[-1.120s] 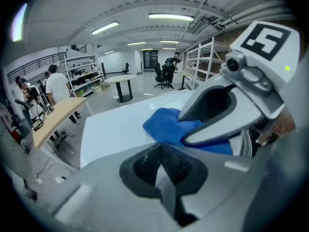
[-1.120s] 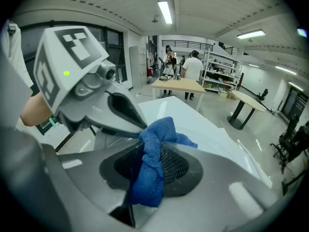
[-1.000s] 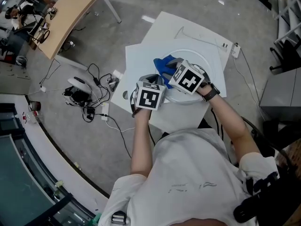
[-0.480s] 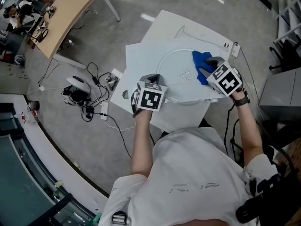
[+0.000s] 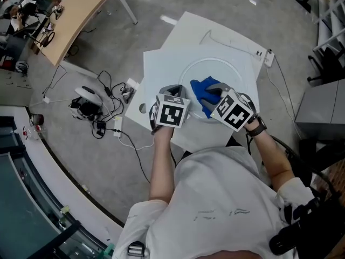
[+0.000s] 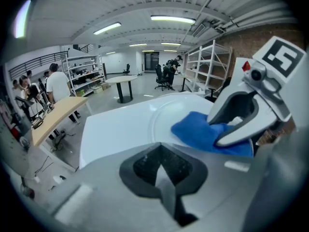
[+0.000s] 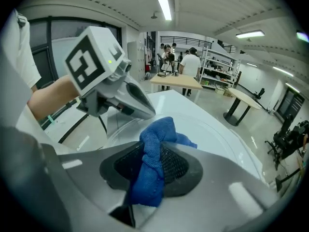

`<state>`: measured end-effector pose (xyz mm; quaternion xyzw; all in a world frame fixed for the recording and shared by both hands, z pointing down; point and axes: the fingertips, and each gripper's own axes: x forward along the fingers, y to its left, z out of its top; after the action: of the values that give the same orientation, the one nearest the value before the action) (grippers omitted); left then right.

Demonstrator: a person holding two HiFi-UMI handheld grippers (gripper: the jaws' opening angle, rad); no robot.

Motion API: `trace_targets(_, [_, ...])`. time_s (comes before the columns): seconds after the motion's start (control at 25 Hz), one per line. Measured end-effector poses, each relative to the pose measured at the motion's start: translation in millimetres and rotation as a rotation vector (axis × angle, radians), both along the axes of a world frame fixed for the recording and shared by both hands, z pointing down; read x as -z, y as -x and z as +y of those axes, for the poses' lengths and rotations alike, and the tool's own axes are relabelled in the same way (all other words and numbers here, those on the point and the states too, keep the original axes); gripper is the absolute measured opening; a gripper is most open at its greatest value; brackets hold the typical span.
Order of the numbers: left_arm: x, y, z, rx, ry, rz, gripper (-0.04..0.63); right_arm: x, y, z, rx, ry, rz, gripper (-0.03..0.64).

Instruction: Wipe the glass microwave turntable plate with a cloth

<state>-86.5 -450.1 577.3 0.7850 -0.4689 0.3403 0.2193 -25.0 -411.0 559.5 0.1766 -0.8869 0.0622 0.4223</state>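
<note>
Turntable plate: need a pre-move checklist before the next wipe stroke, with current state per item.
1. Cloth clamped in the right hand-held gripper: ok, it is bunched between the jaws.
2. Cloth in contact with the plate: ok, it lies on the near-left part of the glass.
3. Left hand-held gripper steadying the plate: cannot tell. Its jaws are together at the near rim, but no hold on the glass shows.
4. Plate flat on the white board: ok.
5. Stroke path toward the far rim: ok, bare glass ahead.
6. Gap between the grippers: cannot tell, the left tips sit right by the cloth.

Left hand-held gripper (image 6: 166,180) jaws together; right hand-held gripper (image 7: 145,178) clamped on cloth (image 7: 157,134).
</note>
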Motion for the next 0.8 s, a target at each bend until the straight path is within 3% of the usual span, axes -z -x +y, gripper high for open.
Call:
trace_targets(0.2, [-3,2,0,0.007,0.002,-0.005,-0.002,-5,29,-49,-0.039,-0.034,0.003,0.107])
trace_targets(0.44, [-6,-3,4,0.011,0.013,0.002,-0.002,-7,-46,-95,-0.246,-0.054,0.036,0.107])
trace_targets(0.64, [-6,-3,4,0.014,0.011,0.008,-0.002,-3,-99,-66,-0.316,-0.048,0.064,0.107])
trace_targets(0.8, [-4,1,3,0.022,0.006,0.010,-0.002,-7,-61,-21,-0.243,0.006,0.036,0.101])
